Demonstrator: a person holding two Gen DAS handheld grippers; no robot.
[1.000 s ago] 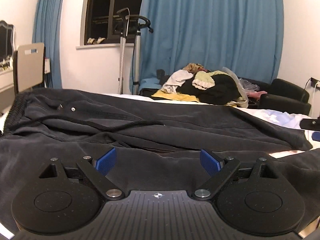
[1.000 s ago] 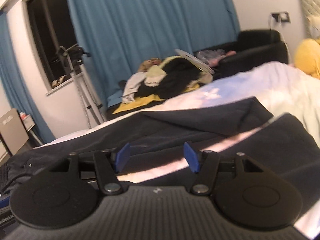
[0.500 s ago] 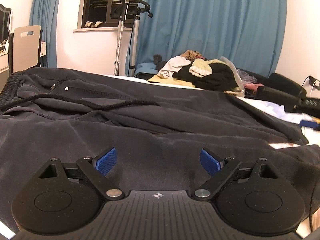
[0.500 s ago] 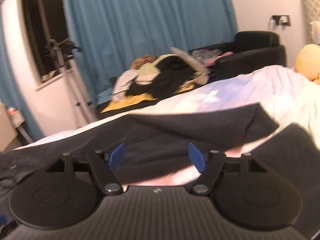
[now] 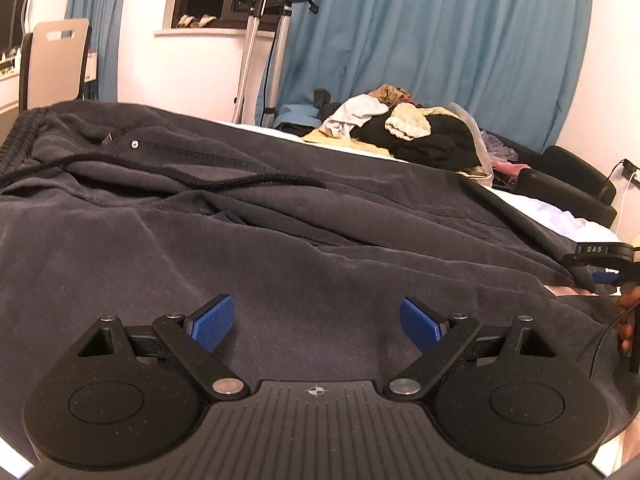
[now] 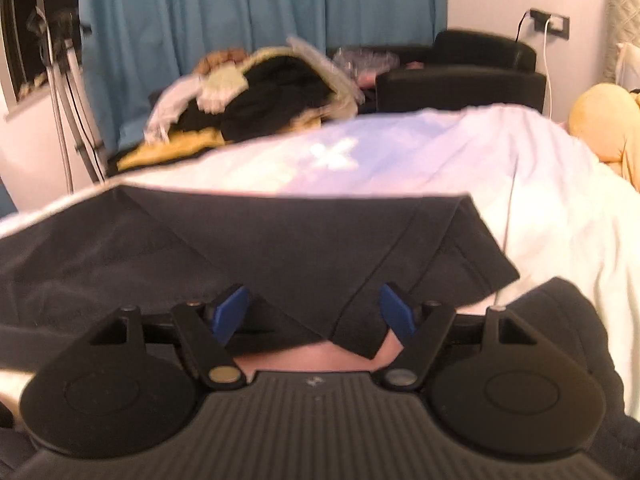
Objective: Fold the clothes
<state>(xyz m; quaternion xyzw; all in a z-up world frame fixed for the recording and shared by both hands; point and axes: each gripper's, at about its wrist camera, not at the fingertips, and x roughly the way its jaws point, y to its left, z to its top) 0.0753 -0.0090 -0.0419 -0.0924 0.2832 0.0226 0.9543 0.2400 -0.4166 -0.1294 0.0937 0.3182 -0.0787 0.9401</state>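
The left gripper (image 5: 316, 320) has its jaws wide apart, holding nothing, with two blue pads (image 5: 210, 322) low over the dark grey trousers (image 5: 280, 240) that fill the space ahead of them. The right gripper (image 6: 314, 314) likewise has its jaws apart; a folded hem corner of the same trousers (image 6: 320, 256) lies between the two pads, but neither pad presses it. There is one garment being worked, spread flat on the bed (image 6: 540, 208), its long axis running across both views: the elastic waistband (image 5: 16, 136) sits far to the left of the left jaws, and the leg hem (image 6: 472, 240) ends just ahead and right of the right jaws. One black drawstring (image 5: 200, 182) trails over the cloth ahead of the left jaws, with one small metal rivet (image 5: 134, 143) beyond it. Part of a second dark garment (image 6: 560, 320) lies right of the right jaws. Farther out, past the bed's far edge, one heap of mixed clothes (image 5: 404, 132) rests in front of the blue curtain (image 5: 440, 40), with one black armchair (image 6: 460, 76) to its right and one yellow plush toy (image 6: 604, 124) at the far right.
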